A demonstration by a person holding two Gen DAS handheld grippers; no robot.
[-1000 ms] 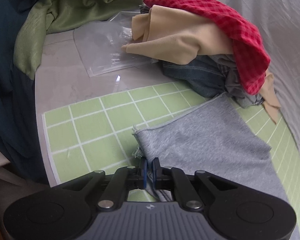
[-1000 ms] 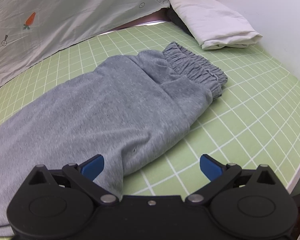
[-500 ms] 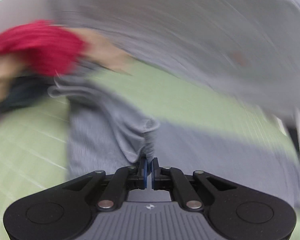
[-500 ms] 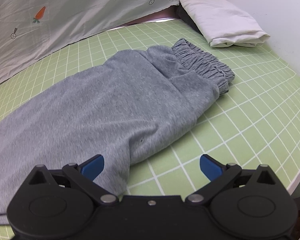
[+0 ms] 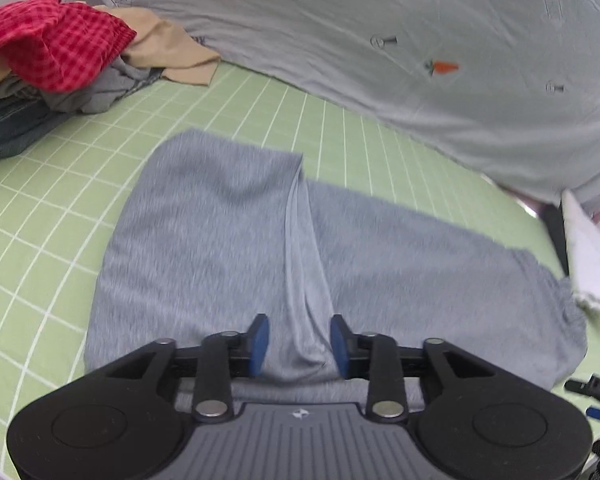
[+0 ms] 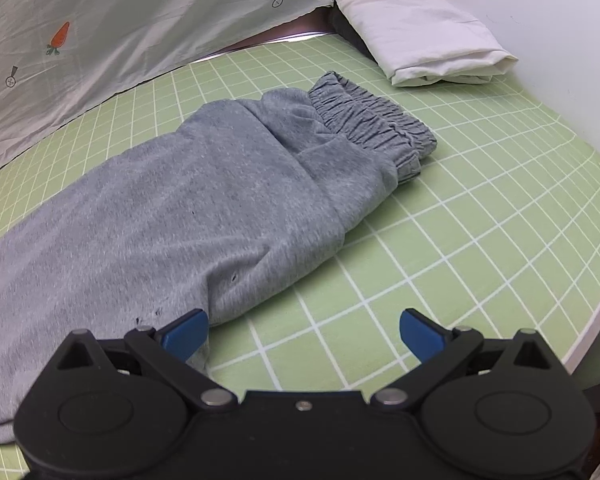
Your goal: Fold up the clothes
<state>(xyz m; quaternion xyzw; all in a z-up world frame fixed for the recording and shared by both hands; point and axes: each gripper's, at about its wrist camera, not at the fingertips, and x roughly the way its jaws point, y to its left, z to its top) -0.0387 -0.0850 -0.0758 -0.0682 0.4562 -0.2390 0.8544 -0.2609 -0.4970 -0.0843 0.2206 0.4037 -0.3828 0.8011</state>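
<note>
1. The left gripper is letting go: a second ago its blue fingers were pressed together on the leg hem of the grey sweatpants, and now the jaws are opening, with a raised ridge of grey cloth between them that the pads no longer squeeze.

2. Just beyond that gripper, the carried leg end now lies doubled back on top of the sweatpants, and its hem edge forms a step across the garment. A second ago this end lay flat on the green grid mat, close to the pile of unfolded clothes. Judging from this, the first lengthwise fold is laid and the release marks its end.

3. The right gripper has barely shifted. Its fingers are spread wide and hold nothing; the left one sits over the near edge of the sweatpants, the right one over bare mat.

4. Farther from the right gripper, the sweatpants stretch across the mat to their gathered elastic waistband, which looks unmoved.

5. Beyond the waistband, a folded white cloth rests at the mat's far corner, well apart from the sweatpants.

6. Behind the sweatpants hangs a pale sheet printed with carrots.

7. My reading: the sweatpants are now half length, so the next call is probably a second fold or some smoothing of that ridge.
</note>
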